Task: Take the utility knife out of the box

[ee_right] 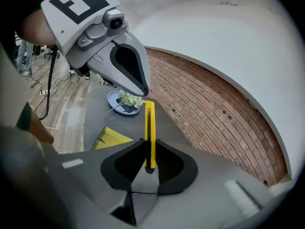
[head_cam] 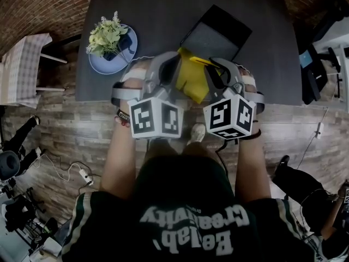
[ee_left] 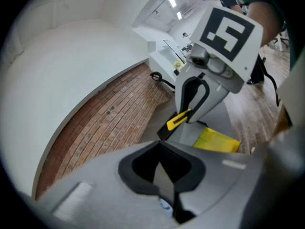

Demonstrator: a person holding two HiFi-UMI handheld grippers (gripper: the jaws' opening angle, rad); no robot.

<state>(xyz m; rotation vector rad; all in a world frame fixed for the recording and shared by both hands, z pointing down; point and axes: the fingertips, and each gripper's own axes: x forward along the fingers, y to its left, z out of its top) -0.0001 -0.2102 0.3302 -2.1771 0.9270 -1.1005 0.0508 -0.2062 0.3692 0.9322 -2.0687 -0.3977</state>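
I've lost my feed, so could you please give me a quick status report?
Right tongs shut on utility knife. Left tongs shut, empty. Knife out of yellow box, held above it. Nothing in the way.

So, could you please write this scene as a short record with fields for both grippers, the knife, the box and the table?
left gripper: jaws together, nothing between them
right gripper: shut on the utility knife
knife state: yellow, outside the box, sticking forward from the jaws
box: yellow, lying on the table between the grippers
also on table: plate with a plant
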